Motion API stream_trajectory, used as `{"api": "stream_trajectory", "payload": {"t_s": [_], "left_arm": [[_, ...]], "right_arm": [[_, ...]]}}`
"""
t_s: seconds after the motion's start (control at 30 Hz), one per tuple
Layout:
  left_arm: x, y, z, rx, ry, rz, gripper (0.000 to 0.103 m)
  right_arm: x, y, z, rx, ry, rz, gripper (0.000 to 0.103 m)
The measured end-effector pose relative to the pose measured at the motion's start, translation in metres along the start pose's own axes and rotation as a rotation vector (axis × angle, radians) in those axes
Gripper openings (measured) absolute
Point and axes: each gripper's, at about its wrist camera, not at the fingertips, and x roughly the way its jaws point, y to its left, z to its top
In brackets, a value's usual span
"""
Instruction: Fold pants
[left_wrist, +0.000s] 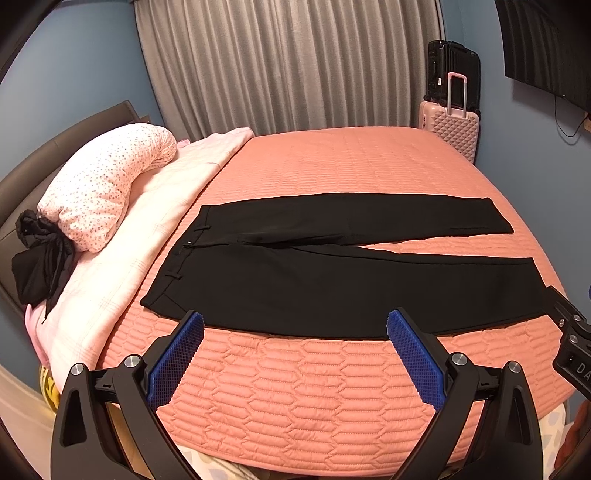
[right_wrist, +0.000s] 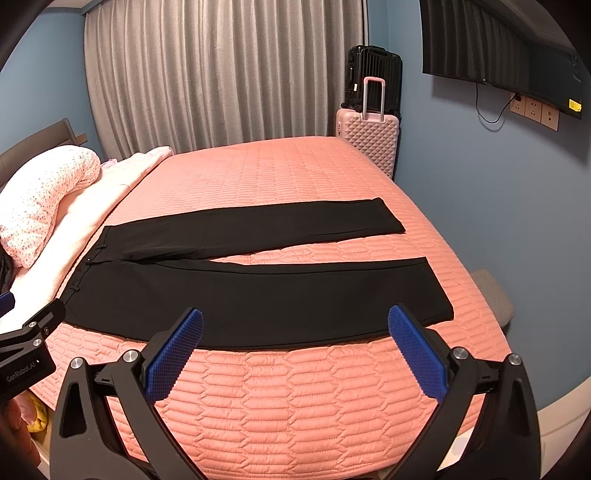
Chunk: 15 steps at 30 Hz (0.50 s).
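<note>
Black pants (left_wrist: 314, 284) lie flat and spread on the pink quilted bed (left_wrist: 332, 162), waistband to the left, both legs pointing right and slightly apart. They also show in the right wrist view (right_wrist: 258, 295). My left gripper (left_wrist: 295, 325) is open and empty, held above the near edge of the pants' near leg. My right gripper (right_wrist: 295, 321) is open and empty, over the same near leg further right. The right gripper's body shows at the left view's right edge (left_wrist: 572, 339); the left gripper's body shows at the right view's left edge (right_wrist: 29, 343).
A dotted pillow (left_wrist: 103, 184) and a pale pink folded blanket (left_wrist: 147, 221) lie at the bed's left end, with a black garment (left_wrist: 37, 258) beside the pillow. A pink suitcase (right_wrist: 369, 140) and a black suitcase (right_wrist: 373, 74) stand by the curtain (right_wrist: 221, 74). A wall TV (right_wrist: 498, 48) hangs right.
</note>
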Motion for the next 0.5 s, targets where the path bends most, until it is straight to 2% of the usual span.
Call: {"api": "stream_trajectory", "payload": {"t_s": [0.17, 0.37, 0.5], "left_arm": [[0.003, -0.001, 0.003, -0.002, 0.024, -0.005, 0.098], [0.010, -0.006, 0.011, 0.026, 0.083, 0.048, 0.098], [0.008, -0.010, 0.014, 0.060, 0.048, 0.086, 0.098]], "right_arm": [[0.001, 0.000, 0.000, 0.000, -0.001, 0.000, 0.098], [0.002, -0.002, 0.003, 0.011, -0.005, -0.001, 0.098], [0.003, -0.001, 0.005, 0.013, -0.007, 0.000, 0.098]]}}
